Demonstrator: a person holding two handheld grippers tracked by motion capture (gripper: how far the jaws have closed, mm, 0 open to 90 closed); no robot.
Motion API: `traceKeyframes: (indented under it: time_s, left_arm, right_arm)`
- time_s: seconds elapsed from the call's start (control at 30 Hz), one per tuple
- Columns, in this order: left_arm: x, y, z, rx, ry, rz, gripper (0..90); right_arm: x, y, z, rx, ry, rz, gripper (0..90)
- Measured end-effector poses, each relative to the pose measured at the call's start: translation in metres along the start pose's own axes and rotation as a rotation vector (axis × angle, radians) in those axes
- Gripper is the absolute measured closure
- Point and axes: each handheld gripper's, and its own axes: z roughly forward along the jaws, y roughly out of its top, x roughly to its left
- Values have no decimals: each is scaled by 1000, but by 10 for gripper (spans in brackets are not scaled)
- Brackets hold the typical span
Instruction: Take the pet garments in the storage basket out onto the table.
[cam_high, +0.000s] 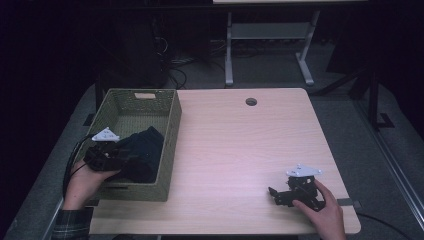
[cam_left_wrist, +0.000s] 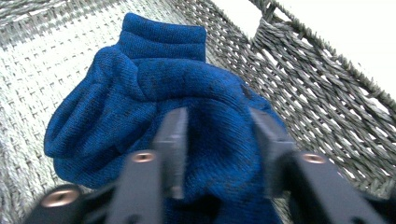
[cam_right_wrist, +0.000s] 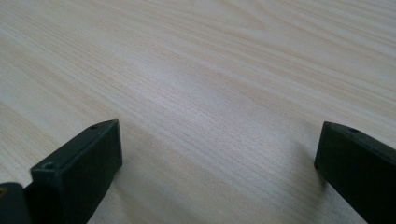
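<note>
Nearest the lens, we record the left gripper (cam_left_wrist: 218, 154) with its jaws spread either side of a fold of the blue knitted garment (cam_left_wrist: 154, 98), which lies inside the woven basket (cam_high: 169, 150) at the table's (cam_high: 240, 145) left. We find the right gripper (cam_high: 278, 194) wide open, low over bare wood.

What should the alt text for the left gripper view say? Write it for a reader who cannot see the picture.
A blue knitted garment lies bunched in a woven basket, with the left gripper over it, its two black jaws parted with a fold of the knit between them. The garment's ribbed cuff or collar points away from the camera toward the basket's far wall.
</note>
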Motion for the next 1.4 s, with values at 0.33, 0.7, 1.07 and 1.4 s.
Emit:
traceKeyframes:
  time_s: [0.33,0.7,1.07,1.4]
  left_arm:
    - [7,4,-10,-77,-28,-63,759]
    - [14,11,-30,-219,-49,-97,762]
    - [17,22,-48,-308,-58,-113,764]
    - [20,37,-68,-377,-56,-105,765]
  right_arm:
    - [0,0,0,0,0,0,5]
    - [0,0,0,0,0,0,5]
    - [0,0,0,1,0,-2,5]
    - [0,0,0,0,0,0,4]
